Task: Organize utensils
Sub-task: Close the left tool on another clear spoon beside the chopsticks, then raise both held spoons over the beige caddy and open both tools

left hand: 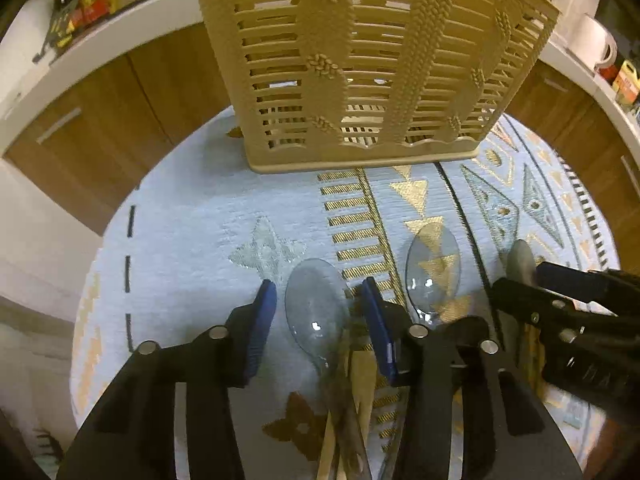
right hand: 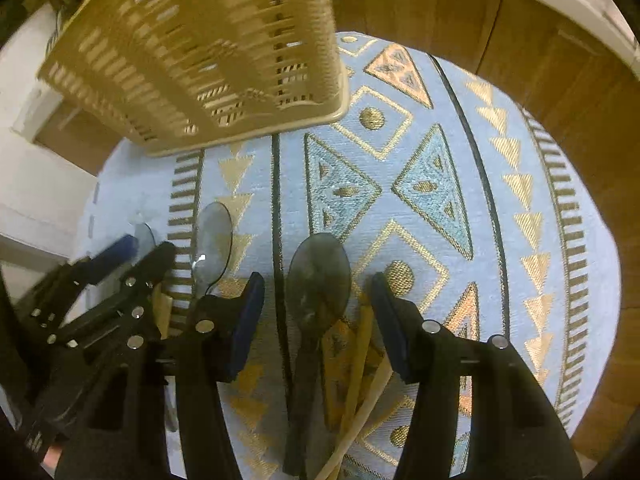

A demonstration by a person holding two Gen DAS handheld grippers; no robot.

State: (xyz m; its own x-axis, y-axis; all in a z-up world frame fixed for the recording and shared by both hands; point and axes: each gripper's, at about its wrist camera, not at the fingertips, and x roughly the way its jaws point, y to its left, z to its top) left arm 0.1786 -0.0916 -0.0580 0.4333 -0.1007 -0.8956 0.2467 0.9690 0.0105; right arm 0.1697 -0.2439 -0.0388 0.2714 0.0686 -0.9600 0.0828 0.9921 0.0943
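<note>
The left gripper (left hand: 318,300) has its two blue-padded fingers spread apart, released, with nothing pressed between them. Between the fingers lies a clear spoon (left hand: 318,306) on the patterned cloth (left hand: 180,248), its bowl pointing to 12 o'clock and its handle running down to 6 o'clock under the gripper. Beside the handle, wooden sticks (left hand: 362,384) lie on the cloth, partly hidden by the gripper body. A second clear spoon (left hand: 434,266) lies just at 3 o'clock of the right finger, outside the grip. A dark spoon (left hand: 520,258) shows further at 3 o'clock, where the right gripper (left hand: 516,280) comes into this view.

In the right wrist view, the right gripper (right hand: 318,288) is also released, its fingers wide apart. The dark spoon (right hand: 318,276) lies between them on the cloth (right hand: 500,240), bowl toward 12 o'clock, not touched by either pad as far as I can see. Wooden sticks (right hand: 358,364) lie along its handle toward 5 o'clock. The second clear spoon (right hand: 212,242) lies at 10 o'clock of the left finger, and the left gripper (right hand: 142,246) appears at 9 o'clock, blurred.

A beige slotted basket (left hand: 360,60) stands on the cloth at 12 o'clock in the left view, well apart from the spoons. In the right view the basket (right hand: 200,52) is at 11 o'clock. Behind the table there are wooden cabinets (left hand: 100,120) and a white counter (left hand: 120,24).
</note>
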